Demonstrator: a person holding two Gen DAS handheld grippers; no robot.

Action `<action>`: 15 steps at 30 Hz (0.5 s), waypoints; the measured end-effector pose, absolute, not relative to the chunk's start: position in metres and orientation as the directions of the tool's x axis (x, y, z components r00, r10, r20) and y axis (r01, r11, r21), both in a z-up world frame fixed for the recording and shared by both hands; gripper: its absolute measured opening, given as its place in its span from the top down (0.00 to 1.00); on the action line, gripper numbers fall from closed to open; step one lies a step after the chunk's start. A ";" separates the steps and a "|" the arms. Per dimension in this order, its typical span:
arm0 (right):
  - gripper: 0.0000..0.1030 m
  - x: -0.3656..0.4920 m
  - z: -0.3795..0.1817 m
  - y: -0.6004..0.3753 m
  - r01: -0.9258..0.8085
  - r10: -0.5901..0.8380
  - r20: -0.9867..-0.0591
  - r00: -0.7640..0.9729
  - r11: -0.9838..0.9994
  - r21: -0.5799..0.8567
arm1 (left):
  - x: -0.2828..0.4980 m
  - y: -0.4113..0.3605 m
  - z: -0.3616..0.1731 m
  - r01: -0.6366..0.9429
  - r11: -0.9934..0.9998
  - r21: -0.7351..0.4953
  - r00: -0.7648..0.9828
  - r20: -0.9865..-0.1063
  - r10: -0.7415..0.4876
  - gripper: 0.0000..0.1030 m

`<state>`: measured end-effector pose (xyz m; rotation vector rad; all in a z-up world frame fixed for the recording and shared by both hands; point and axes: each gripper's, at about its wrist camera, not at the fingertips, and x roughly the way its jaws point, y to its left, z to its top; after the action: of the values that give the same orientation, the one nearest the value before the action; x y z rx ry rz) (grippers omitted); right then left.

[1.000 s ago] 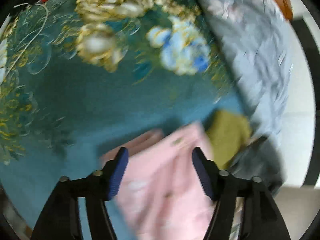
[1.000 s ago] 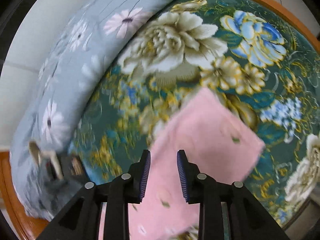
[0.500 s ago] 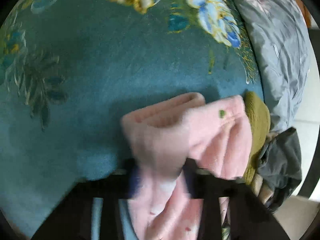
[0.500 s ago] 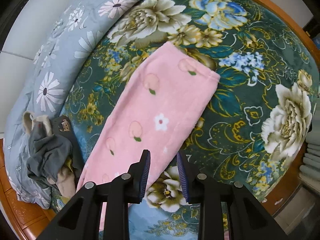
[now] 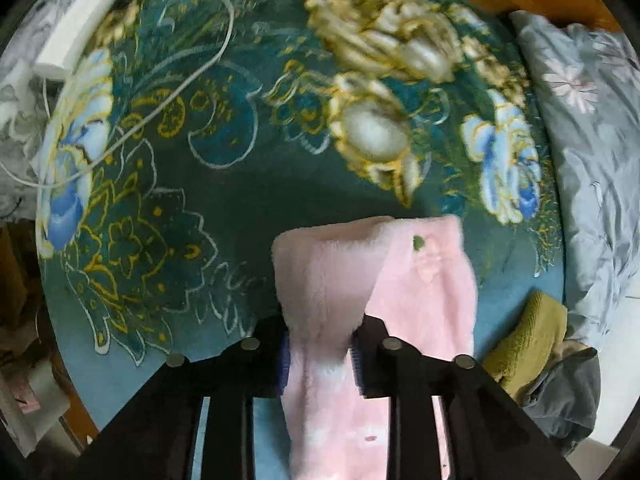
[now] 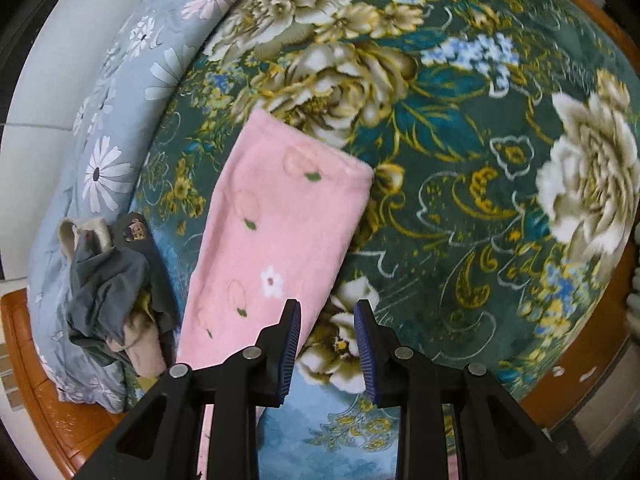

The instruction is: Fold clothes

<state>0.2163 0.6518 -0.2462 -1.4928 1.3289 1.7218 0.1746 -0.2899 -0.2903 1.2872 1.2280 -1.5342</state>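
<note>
- Left tongs (image 5: 320,354) pointing steeply down, jaws opening, with a thick fold of the pink fleece garment (image 5: 332,280) bunched between the blue pads (image 5: 285,360) and touching both.
- Fold standing up from the tongs as a rounded hump, fuzzy pale inner side facing the lens; printed outer side, with a small green leaf, hanging just to the right.
- Right tongs (image 6: 327,350) spread part way, pinching nothing; only the bed's blanket showing in the gap between the blue pads (image 6: 293,344).
- Right tongs hovering just beside the lower right edge of the pink fleece garment (image 6: 276,248), not touching it.
- In the right wrist view, pink garment lying flat as a long strip on the floral blanket (image 6: 460,184), running from the lower left up toward the middle, far end square and tidy, printed with peaches, leaves and a white flower.
- Dark green blanket with cream and blue flowers covering the bed; orange wooden frame (image 6: 48,384) showing at the edge.
- Grey-blue daisy quilt (image 6: 116,120) along the left side in the right wrist view.
- Crumpled pile of clothes (image 6: 108,292), grey, beige and olive, resting against the quilt, just left of the pink garment.
- Same pile (image 5: 548,364) at lower right in the left wrist view.
- White cable (image 5: 176,88) and white power strip (image 5: 72,36) lying on the blanket at the far upper left, well apart from the garment.
</note>
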 end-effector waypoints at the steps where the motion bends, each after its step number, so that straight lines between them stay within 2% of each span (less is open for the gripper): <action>1: 0.70 0.219 -0.248 0.652 -0.849 -0.223 -0.932 -0.285 -0.393 0.354 | 0.172 -0.281 -0.287 0.950 -0.249 -0.189 -0.191 -0.981 0.016 0.54; 2: 0.70 0.221 -0.250 0.653 -0.848 -0.227 -0.928 -0.295 -0.386 0.363 | 0.170 -0.271 -0.285 0.949 -0.263 -0.173 -0.175 -0.984 0.018 0.48; 6: 0.70 0.229 -0.263 0.661 -0.844 -0.237 -0.909 -0.342 -0.347 0.408 | 0.178 -0.235 -0.266 0.958 -0.279 -0.066 -0.073 -0.997 -0.015 0.46; 10: 0.70 0.231 -0.290 0.676 -0.848 -0.257 -0.892 -0.372 -0.298 0.439 | 0.188 -0.184 -0.245 0.949 -0.293 -0.113 -0.113 -0.993 0.016 0.46; 15: 0.68 0.226 -0.331 0.701 -0.844 -0.280 -0.861 -0.425 -0.221 0.489 | 0.193 -0.089 -0.224 0.881 -0.448 -0.153 -0.120 -0.988 0.102 0.46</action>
<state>0.2263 0.7009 -0.3312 -1.3320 1.5963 1.6869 0.1933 -0.0893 -0.2240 1.5386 1.1089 -1.6306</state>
